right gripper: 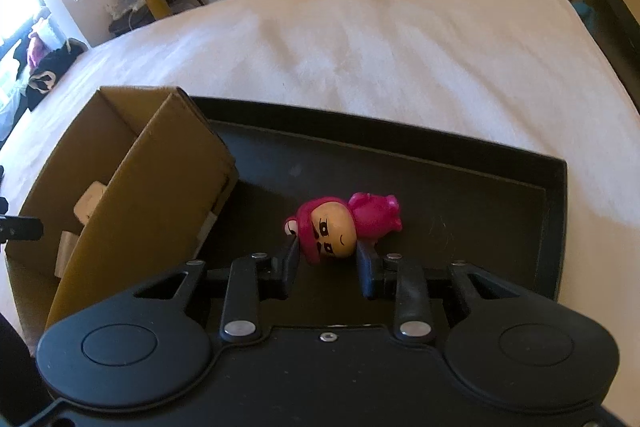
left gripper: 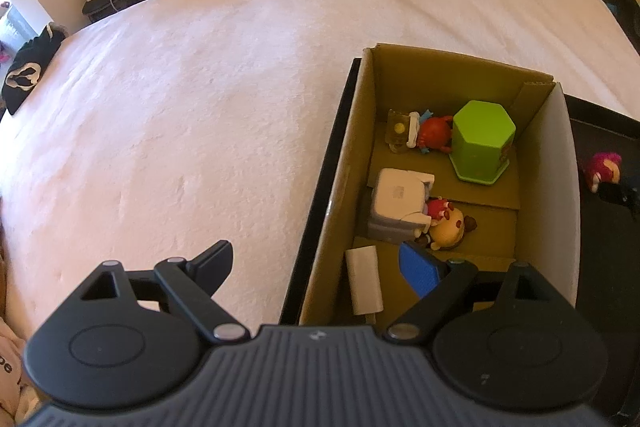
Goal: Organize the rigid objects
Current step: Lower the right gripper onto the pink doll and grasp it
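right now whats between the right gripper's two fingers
The head of the pink figurine, lying on the black tray; the right gripper is closed on it. The right wrist view shows this.

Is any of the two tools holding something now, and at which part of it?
The right tool is shut on the pink doll, gripping its head from both sides. The left tool is open and holds nothing.
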### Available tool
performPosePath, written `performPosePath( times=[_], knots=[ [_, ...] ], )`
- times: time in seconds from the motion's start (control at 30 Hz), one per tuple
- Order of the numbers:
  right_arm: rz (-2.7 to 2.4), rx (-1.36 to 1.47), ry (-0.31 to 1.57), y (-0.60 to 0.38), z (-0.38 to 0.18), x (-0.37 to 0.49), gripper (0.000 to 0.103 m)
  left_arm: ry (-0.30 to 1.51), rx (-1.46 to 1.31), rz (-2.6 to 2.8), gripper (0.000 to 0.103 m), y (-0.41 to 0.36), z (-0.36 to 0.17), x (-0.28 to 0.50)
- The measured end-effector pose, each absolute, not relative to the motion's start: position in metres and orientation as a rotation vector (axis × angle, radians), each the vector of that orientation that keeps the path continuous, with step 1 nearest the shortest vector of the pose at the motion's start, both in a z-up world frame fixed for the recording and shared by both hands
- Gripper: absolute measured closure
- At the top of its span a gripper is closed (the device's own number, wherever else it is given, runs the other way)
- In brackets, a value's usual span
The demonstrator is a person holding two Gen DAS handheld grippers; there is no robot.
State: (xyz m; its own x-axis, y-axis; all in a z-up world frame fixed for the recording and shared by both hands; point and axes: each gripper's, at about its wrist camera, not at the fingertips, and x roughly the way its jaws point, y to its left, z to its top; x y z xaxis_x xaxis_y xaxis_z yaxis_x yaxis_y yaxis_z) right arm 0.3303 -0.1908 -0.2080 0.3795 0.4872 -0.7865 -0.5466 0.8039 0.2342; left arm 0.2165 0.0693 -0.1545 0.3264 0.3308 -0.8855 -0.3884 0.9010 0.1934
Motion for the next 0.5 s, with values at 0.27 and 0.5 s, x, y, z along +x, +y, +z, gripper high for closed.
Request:
performPosePath(
  times=[0.27,0.5],
  knots=[
    [0.646,-0.103,1.045,-0.1952,-0.2065,0.3224,0.064,1.152,-0.086,0.463,0.014,0.0734,-0.1602,0.2136],
    [0.623,-0.153,1.008,-0.1924,-0.2066,0.3228,0.021,1.148,-0.099,0.462,0.014,0.0757,-0.1616,0.2143]
  ],
)
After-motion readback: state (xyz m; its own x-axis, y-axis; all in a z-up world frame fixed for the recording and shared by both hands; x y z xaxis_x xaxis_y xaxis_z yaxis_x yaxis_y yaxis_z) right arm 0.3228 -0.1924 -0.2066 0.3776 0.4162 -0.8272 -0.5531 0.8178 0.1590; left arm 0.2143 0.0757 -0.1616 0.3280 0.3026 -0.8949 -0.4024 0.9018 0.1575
